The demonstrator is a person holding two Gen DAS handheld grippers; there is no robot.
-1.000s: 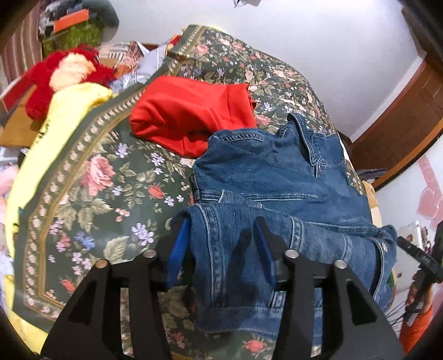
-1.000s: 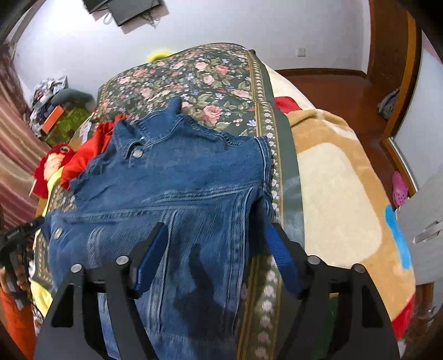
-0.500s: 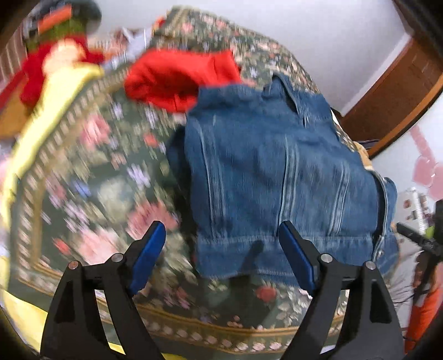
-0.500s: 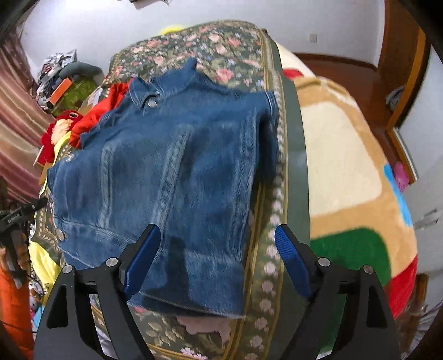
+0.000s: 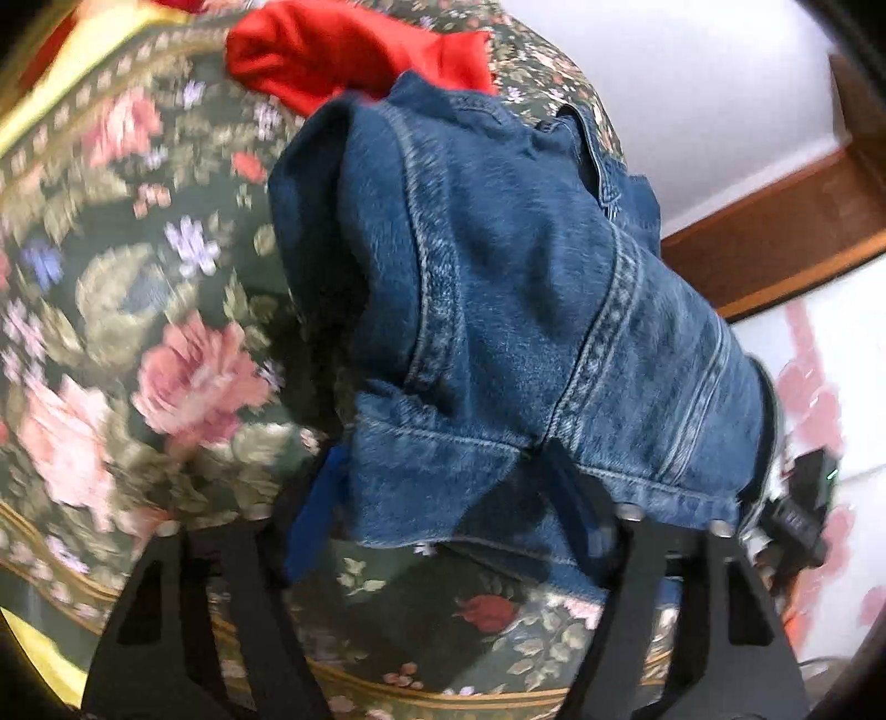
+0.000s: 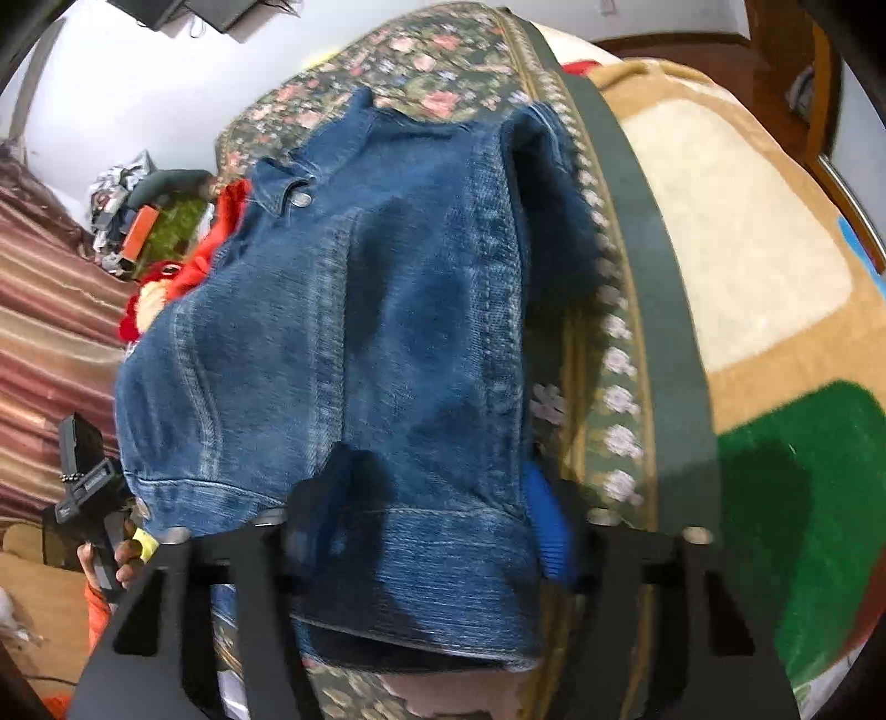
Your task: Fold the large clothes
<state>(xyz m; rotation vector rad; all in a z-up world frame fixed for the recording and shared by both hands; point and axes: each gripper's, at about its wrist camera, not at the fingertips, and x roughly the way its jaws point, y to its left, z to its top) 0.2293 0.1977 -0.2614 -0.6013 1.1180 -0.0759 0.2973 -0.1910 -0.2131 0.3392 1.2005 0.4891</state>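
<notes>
One blue denim jacket [image 5: 515, 310], folded, lying on the dark green floral bedspread [image 5: 127, 310] near the bed's near edge. One red garment [image 5: 343, 50] just behind the jacket's collar end, touching it. Two grippers, each with two blue-padded fingers.

Left gripper [image 5: 448, 520]: jaws have just been closing, hem of the jacket bunched between them. Left pad [image 5: 315, 515] sits at the hem's left corner; the other finger is under the denim fold. Looks like it is grasping the hem, fabric lifted and puckered there.

Right gripper [image 6: 426, 531]: jaws also just closing, the jacket's hem on the other side between them, denim draped over the left finger, blue pad [image 6: 545, 526] pressed against the cloth edge. Gripping the hem.

Left view only: white wall, brown wooden trim [image 5: 775, 243], the other gripper's black body at far right.

Right view only: tan, cream and green plush blanket [image 6: 747, 266] beside the bedspread, striped curtain [image 6: 50, 310], clutter pile by the wall, a hand [image 6: 105, 559] holding the other gripper's handle, jacket collar button [image 6: 302, 199].
</notes>
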